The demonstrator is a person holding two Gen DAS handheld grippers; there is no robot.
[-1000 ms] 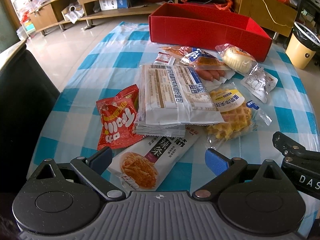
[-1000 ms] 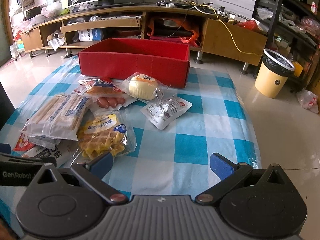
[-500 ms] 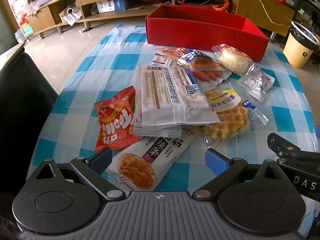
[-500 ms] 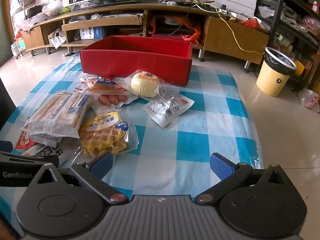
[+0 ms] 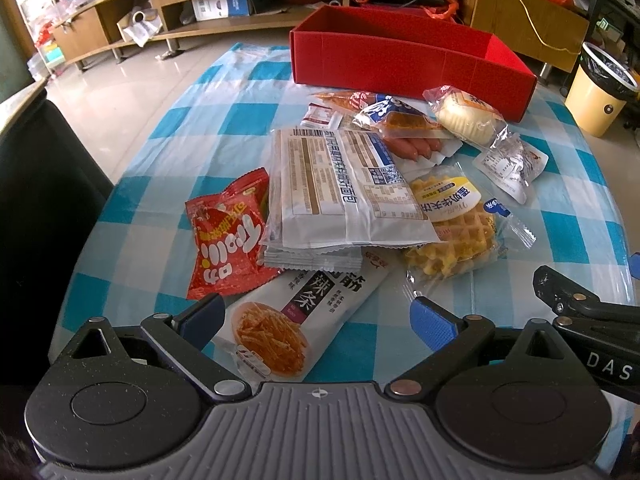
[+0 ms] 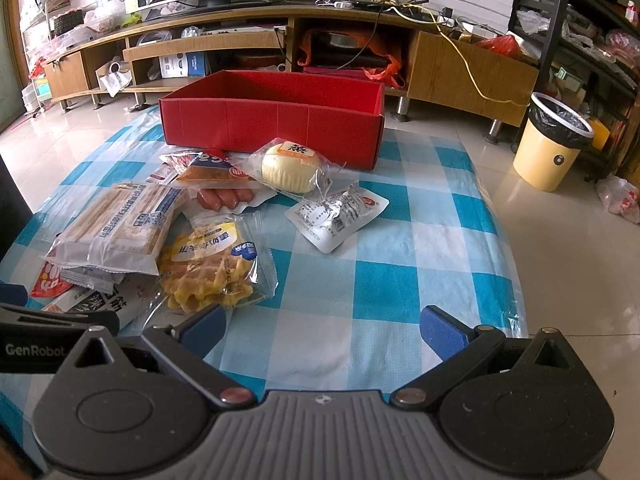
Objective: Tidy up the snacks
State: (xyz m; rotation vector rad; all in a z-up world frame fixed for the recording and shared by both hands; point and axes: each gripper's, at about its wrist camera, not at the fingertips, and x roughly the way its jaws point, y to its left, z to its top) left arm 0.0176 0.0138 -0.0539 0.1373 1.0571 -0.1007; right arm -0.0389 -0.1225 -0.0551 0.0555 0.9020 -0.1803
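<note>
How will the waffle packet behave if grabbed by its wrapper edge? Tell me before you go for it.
The waffle packet would probably sag, since its clear wrapper is loose and crinkled around the waffle. The glossy film may slip between the pads. The waffle itself looks crumbly, so a hard squeeze could break it.

Glossy tiled floor (image 6: 568,240), long wooden TV cabinet (image 6: 248,44), yellow bin (image 6: 552,144).

Spicy-strip packet (image 5: 298,316): far end lay hidden beneath bread packet (image 5: 340,188). Sausages (image 5: 412,147): upper ends covered by a cake wrapper. Red box (image 6: 272,124): floor concealed behind its front wall. Right gripper body cropped by the frame edge beside that bread packet.
</note>
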